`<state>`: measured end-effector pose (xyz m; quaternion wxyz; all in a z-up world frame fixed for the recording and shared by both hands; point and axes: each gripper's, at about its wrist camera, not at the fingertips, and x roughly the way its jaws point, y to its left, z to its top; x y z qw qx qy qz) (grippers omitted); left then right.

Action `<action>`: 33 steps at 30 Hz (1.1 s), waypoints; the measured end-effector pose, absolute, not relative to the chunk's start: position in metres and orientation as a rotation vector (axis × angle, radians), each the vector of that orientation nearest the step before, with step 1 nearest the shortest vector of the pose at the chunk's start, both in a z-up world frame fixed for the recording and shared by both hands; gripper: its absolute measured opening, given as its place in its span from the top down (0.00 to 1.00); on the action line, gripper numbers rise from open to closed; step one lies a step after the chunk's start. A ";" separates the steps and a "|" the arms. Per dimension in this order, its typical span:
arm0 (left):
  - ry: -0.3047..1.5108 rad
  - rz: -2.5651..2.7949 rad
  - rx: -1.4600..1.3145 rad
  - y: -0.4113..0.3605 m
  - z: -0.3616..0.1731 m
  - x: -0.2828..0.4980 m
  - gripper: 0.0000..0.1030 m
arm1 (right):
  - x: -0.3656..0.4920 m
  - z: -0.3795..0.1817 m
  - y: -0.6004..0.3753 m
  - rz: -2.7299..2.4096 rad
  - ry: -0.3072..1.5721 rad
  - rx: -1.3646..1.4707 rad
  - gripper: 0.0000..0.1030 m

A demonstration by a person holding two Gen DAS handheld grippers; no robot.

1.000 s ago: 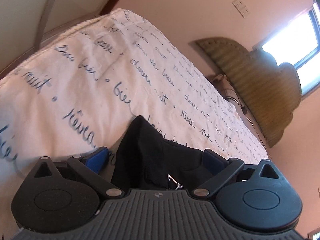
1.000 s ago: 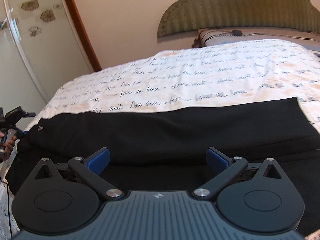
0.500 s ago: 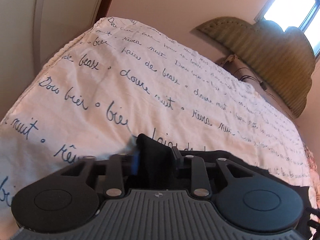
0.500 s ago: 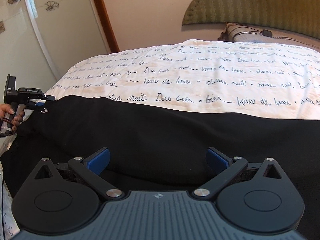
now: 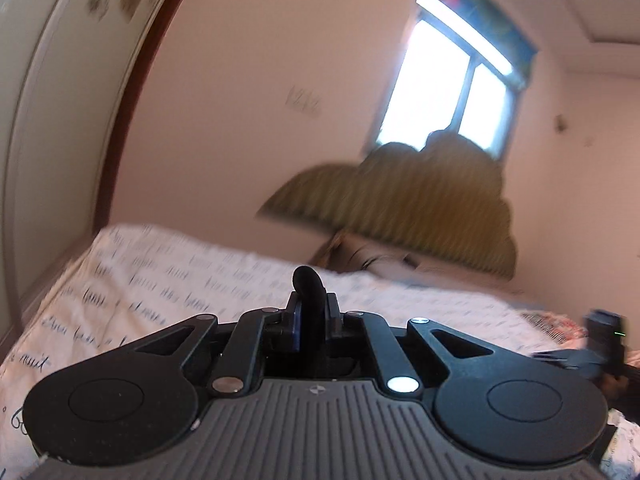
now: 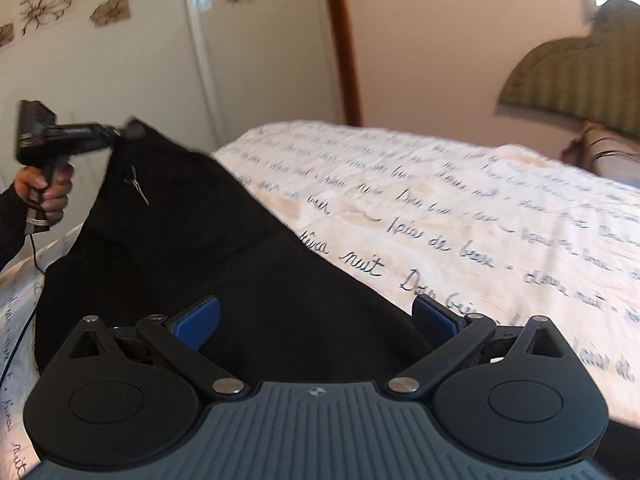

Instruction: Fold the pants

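Note:
The black pants lie on a bed with a white script-printed cover. My left gripper is shut on a corner of the pants and holds it lifted above the bed. In the right wrist view the left gripper shows at the far left, pulling that corner up so the cloth hangs in a slope. My right gripper is open, its blue pads spread over the black cloth, holding nothing.
A green padded headboard and pillow stand at the bed's far end under a bright window. A wardrobe with flower prints and a brown door frame line the left side. The right gripper shows at the right edge.
My left gripper closed on the pants corner and lifted it well above the bed. My right gripper stayed open and shifted along the pants toward the left.

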<state>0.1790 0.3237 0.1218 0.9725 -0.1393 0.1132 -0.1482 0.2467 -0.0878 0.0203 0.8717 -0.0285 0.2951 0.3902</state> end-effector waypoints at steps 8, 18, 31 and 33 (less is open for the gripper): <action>0.122 -0.365 -0.324 0.331 0.132 0.114 0.95 | 0.330 0.009 -0.045 0.946 0.754 -0.126 0.00; 0.182 -0.298 -0.370 0.350 0.109 0.108 0.95 | 0.326 0.005 -0.012 1.099 0.854 -0.180 0.91; 0.425 -0.065 -0.616 0.408 0.066 0.059 0.76 | 0.148 0.012 -0.022 1.164 0.750 -0.241 0.91; 0.479 -0.024 -0.653 0.410 0.062 0.045 0.59 | 0.140 -0.013 -0.016 1.137 0.797 -0.248 0.91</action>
